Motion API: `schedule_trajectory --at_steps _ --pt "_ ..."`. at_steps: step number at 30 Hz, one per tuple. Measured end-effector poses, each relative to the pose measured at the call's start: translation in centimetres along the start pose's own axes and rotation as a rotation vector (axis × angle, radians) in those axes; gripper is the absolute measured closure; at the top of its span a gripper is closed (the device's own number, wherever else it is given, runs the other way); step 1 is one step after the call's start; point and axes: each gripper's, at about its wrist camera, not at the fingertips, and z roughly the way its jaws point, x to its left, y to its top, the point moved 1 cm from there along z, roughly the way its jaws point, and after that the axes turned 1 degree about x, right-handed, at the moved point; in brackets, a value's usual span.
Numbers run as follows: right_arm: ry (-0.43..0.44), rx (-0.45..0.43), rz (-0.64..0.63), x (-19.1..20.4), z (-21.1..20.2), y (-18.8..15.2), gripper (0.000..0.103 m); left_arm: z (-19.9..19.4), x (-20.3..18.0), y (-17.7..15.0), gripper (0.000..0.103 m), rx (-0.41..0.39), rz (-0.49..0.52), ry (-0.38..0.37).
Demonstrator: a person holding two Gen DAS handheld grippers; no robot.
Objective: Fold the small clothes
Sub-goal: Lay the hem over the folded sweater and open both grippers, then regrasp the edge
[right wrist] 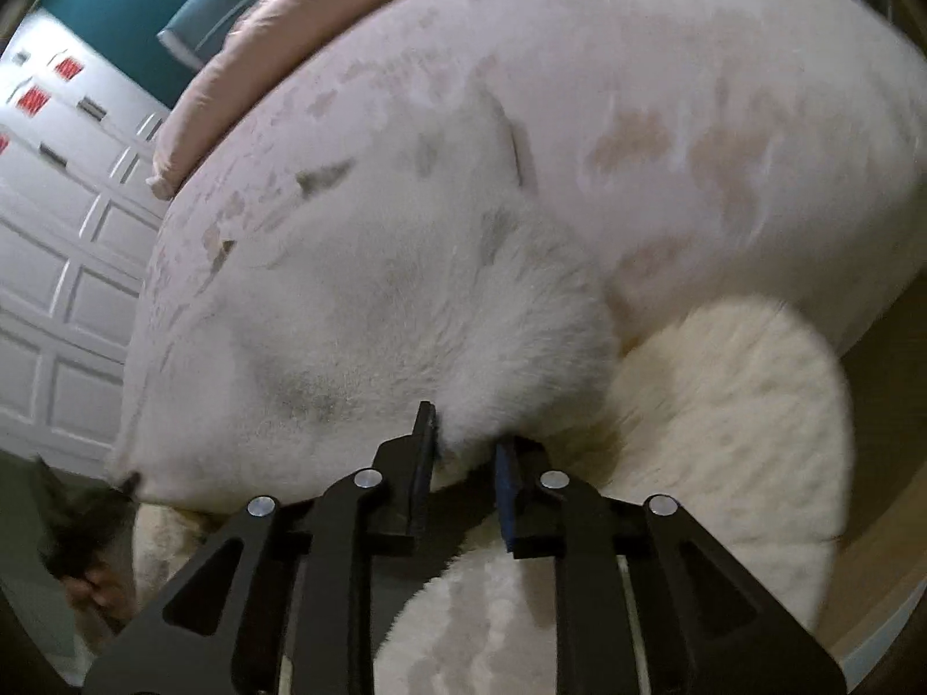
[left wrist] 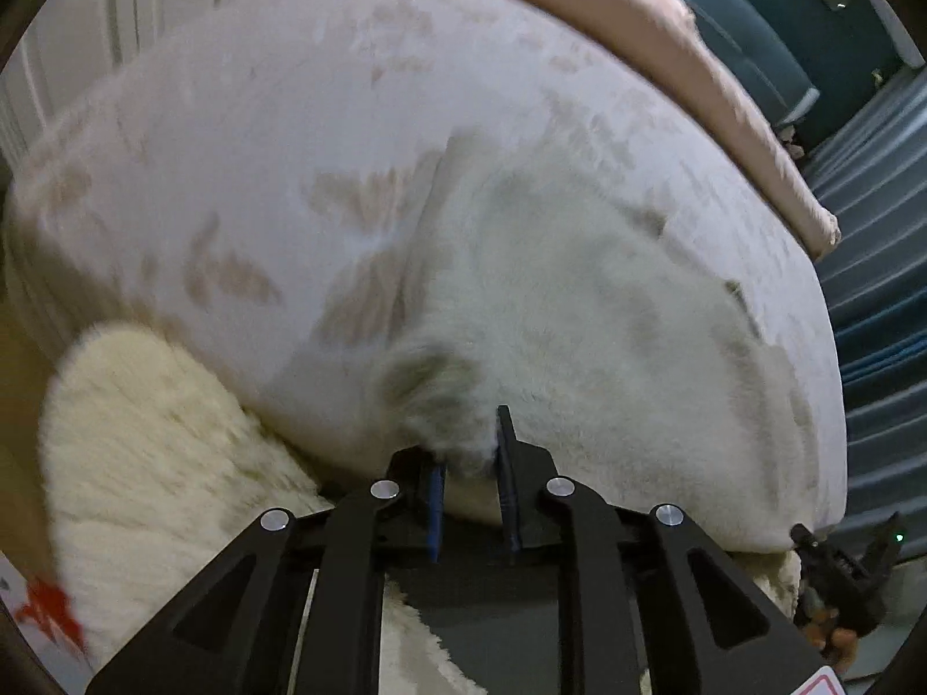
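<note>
Beyond the bed (left wrist: 243, 133) with its pale cover stand teal cushions and, in the right wrist view, white panelled doors (right wrist: 64, 301) carrying small red stickers too blurred to read. A fluffy cream rug (right wrist: 741, 434) lies on the floor below the bed's edge.

The white fleece garment (left wrist: 579, 301) is spread on the bed, its near edge drawn up toward both cameras. The left tongs (left wrist: 469, 463) are nearly closed, pinching a tuft of that edge; the right tongs (right wrist: 463, 446) are likewise narrowed onto another corner of it.

Judging from this, the fold is only beginning: both corners are gripped, but the fleece mostly lies flat and no crease shows. Carrying the edge over and smoothing it remains.

No brand, label or legible writing appears anywhere on the garment.
</note>
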Motion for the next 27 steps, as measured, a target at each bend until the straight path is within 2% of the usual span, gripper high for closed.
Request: schedule_trajectory --at_steps 2,3,4,7,9,10,11,13,15,16,17,19,20,23,26,27 --pt "-0.016 -0.025 -0.019 0.0 -0.9 0.7 0.080 -1.7 -0.5 1.5 0.081 -0.037 0.011 -0.008" --pt "-0.012 -0.024 -0.018 0.1 -0.9 1.2 0.080 -2.1 -0.7 2.1 0.075 -0.047 0.004 -0.015" --pt "-0.010 -0.018 -0.013 0.0 -0.9 1.5 0.079 -2.5 -0.8 2.8 0.065 -0.064 -0.010 -0.012" --pt "-0.004 0.052 0.015 -1.1 -0.4 1.3 0.076 -4.9 -0.9 4.5 0.061 -0.180 -0.032 0.024" --pt "-0.048 0.079 0.028 -1.9 -0.8 0.3 0.063 -5.5 -1.0 5.4 0.056 -0.186 -0.027 0.022" --pt "-0.086 0.057 0.025 -2.3 -1.5 0.1 0.056 -5.9 -0.9 5.7 0.055 -0.194 -0.024 0.026" --pt "-0.120 0.018 0.020 -2.7 -2.4 0.3 0.056 -6.1 -1.0 6.0 0.053 -0.206 -0.013 0.033" --pt "-0.114 -0.065 0.028 -3.0 -3.7 1.9 0.054 -5.3 -1.0 7.1 0.049 -0.202 0.018 0.037" --pt "-0.078 -0.121 0.022 -2.3 -3.9 4.2 0.050 -2.9 -1.9 8.4 0.049 -0.171 0.040 0.024" --pt "-0.068 -0.143 0.006 -1.7 -3.7 5.1 0.048 -1.5 -2.5 8.9 0.045 -0.159 0.051 0.013" --pt "-0.052 -0.179 -0.035 -0.4 -3.1 6.7 0.042 0.0 -3.1 9.7 0.042 -0.137 0.067 -0.001" --pt "-0.040 -0.219 -0.092 1.1 -1.7 8.9 0.036 2.5 -4.2 10.6 0.041 -0.084 0.069 -0.006" --pt "-0.027 -0.223 -0.114 1.6 -0.3 10.3 0.036 4.3 -4.9 11.3 0.041 -0.050 0.076 -0.047" --pt "-0.007 -0.181 -0.108 2.6 4.3 13.1 0.036 8.4 -5.5 12.7 0.041 -0.017 0.052 -0.044" --pt "-0.025 -0.120 -0.090 2.7 8.1 14.3 0.036 11.6 -5.4 13.4 0.044 0.019 0.025 -0.028" --pt "-0.033 -0.099 -0.087 2.8 9.3 14.4 0.037 12.0 -5.4 13.6 0.057 0.017 0.034 -0.006"
